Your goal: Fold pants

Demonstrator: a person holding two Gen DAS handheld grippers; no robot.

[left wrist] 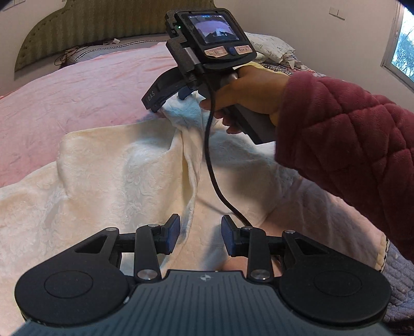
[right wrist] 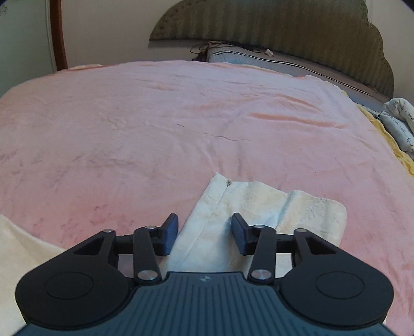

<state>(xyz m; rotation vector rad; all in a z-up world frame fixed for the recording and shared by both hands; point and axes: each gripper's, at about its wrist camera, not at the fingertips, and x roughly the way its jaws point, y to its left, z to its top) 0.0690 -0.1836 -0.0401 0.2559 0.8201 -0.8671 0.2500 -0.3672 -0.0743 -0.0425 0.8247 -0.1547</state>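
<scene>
Pants: cream, textured pants (left wrist: pixel 124 165) lie spread on the bed's pink blanket (left wrist: pixel 77 90), filling the lower half of your left wrist view; a raised ridge of cloth runs from near your left fingers up toward the right gripper.
Pants end: in your right wrist view one narrow end of the pants (right wrist: pixel 258 206) lies flat on the pink blanket (right wrist: pixel 181 116), its seamed edge pointing away from you.
Left gripper: your left gripper (left wrist: pixel 200 234) hangs tilted down over the cloth; its blue-padded fingers (left wrist: pixel 172 232) stand apart, the ridge of fabric passing just by the left pad, and neither pad presses on it.
Right gripper: your right gripper (right wrist: pixel 204 232) also has its fingers (right wrist: pixel 169 234) apart, with the pants end showing in the gap and below them; the pads do not pinch it.
Right gripper from the left view: its tip (left wrist: pixel 165 100) sits at the far bunched end of the cloth, touching or just above it; you cannot tell which.
Hand: your right hand (left wrist: pixel 248 88), in a quilted dark red sleeve (left wrist: pixel 349 144), grips the handle, and a black cable (left wrist: pixel 214 168) hangs from it across the pants.
Surroundings: a padded headboard (right wrist: pixel 284 23) stands behind the bed, and a window (left wrist: pixel 403 49) is at the right edge.
</scene>
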